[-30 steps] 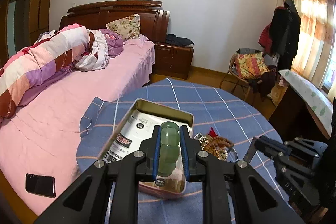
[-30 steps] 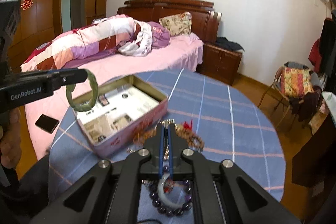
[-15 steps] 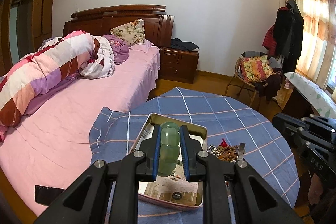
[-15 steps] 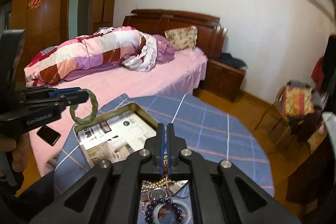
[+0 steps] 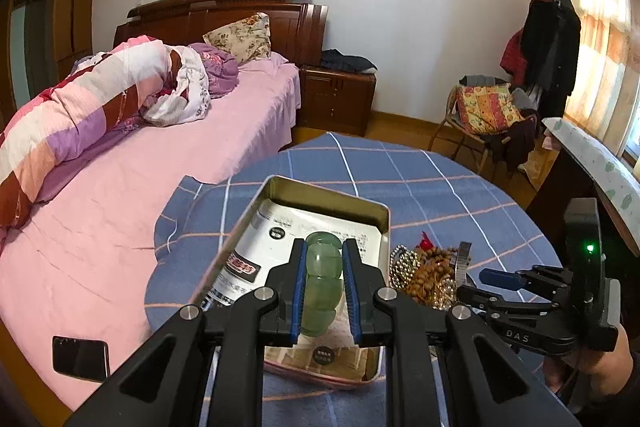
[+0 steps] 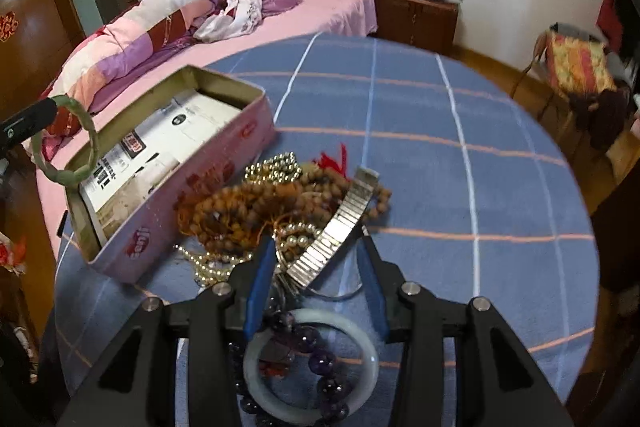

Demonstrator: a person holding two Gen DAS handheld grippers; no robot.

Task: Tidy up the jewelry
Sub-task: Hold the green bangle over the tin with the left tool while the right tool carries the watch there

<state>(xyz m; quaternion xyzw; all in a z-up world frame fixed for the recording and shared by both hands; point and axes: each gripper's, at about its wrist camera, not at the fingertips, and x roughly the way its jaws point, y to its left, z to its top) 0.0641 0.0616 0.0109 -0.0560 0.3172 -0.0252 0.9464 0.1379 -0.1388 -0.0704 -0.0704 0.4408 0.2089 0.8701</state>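
Jewelry sorting barely begun: left gripper point(image 5: 323, 281) pinches a green bracelet point(image 5: 321, 283) above the tin point(image 5: 387, 223), which holds only papers, while right gripper point(image 6: 316, 283), jaws spread, straddles the jewelry pile point(image 6: 276, 207) lying beside the tin on the table point(image 6: 500, 187)

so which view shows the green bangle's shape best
The right wrist view: the green bangle appears as nearly a full ring, hanging from the left gripper's jaws over the pink tin. The left wrist view shows it edge-on, clamped between the jaws.
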